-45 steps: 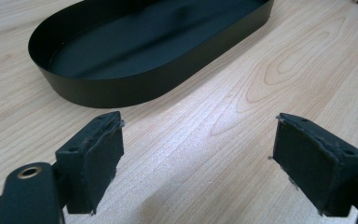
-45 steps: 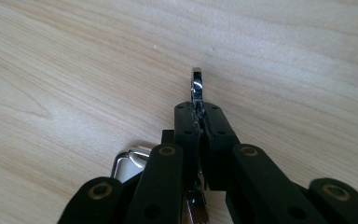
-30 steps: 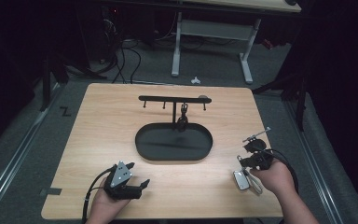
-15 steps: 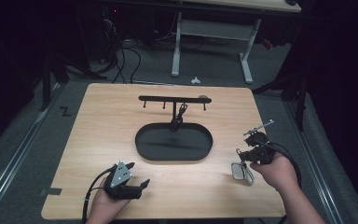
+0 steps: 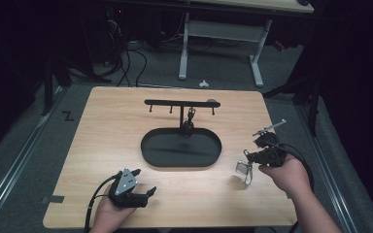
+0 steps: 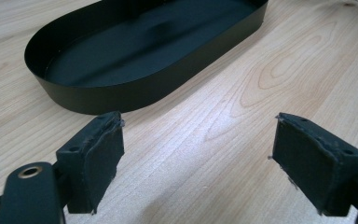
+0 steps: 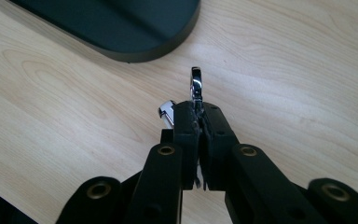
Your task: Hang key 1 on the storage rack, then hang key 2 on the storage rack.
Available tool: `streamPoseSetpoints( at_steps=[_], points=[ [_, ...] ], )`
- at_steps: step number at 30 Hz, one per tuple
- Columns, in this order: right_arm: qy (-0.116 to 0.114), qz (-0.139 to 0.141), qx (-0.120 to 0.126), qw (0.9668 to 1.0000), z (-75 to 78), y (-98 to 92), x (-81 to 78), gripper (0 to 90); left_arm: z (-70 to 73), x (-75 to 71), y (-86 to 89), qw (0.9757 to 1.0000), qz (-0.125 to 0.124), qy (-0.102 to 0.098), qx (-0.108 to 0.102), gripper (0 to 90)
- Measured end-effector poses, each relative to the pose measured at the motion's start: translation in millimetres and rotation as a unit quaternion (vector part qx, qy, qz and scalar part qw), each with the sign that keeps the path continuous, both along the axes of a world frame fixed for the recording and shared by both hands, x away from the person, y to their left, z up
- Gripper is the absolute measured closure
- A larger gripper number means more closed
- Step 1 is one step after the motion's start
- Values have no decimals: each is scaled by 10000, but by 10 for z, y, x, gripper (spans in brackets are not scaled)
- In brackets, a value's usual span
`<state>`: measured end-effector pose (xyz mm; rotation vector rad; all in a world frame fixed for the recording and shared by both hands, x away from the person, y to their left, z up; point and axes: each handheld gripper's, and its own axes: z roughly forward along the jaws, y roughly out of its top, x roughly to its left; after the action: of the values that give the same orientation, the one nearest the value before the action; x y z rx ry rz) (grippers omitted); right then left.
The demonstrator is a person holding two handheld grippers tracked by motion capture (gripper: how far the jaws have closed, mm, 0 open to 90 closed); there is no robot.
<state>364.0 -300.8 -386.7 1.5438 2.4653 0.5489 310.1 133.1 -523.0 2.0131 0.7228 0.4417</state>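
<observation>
light wood table is carrying everything here, with a black oval tray sitting mid-table and a black hook rack rising from its far side; something small and dark is hanging from the rack's bar, too small to identify. left gripper is resting near the front edge, jaws standing wide apart and holding nothing, pointing at the tray in the left gripper view with bare wood between its pads. right gripper is sitting just right of the tray, jaws clenched on a small shiny metal clip, looking like a chrome clasp or carabiner. it's being held just above the wood near the tray's right end, whether touching the table i can't tell. judging by the look: light, rigid, hard polished metal, so slippery against the pads and likely to pivot in a thin edge-on pinch; gripping across the flat body rather than the rim is looking safer. most of the clip is hiding between the pads in the right gripper view, only the top edge and a side tab are poking out, so its full shape and any gate are staying unclear.
</observation>
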Motion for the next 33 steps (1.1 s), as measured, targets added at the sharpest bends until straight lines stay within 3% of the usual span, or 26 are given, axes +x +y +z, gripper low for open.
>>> streamPoseSetpoints(
  at_steps=[4,7,18,29,33],
  points=[
    [-50,44,2,10000,20,68,22,865,2,-4,22,10000,12,-47,29,167],
    [-53,124,-63,9999,42,160,61,865,19,-6,53,9999,70,-50,-85,167],
    [-195,501,-117,9985,250,501,216,866,-3,-29,70,10000,62,5,-19,166],
    [-254,725,-184,9969,320,699,335,865,25,-50,137,9998,170,-52,-57,166],
    [-293,780,-157,9964,381,784,401,865,7,-67,106,9999,114,-33,18,166]
  ],
)
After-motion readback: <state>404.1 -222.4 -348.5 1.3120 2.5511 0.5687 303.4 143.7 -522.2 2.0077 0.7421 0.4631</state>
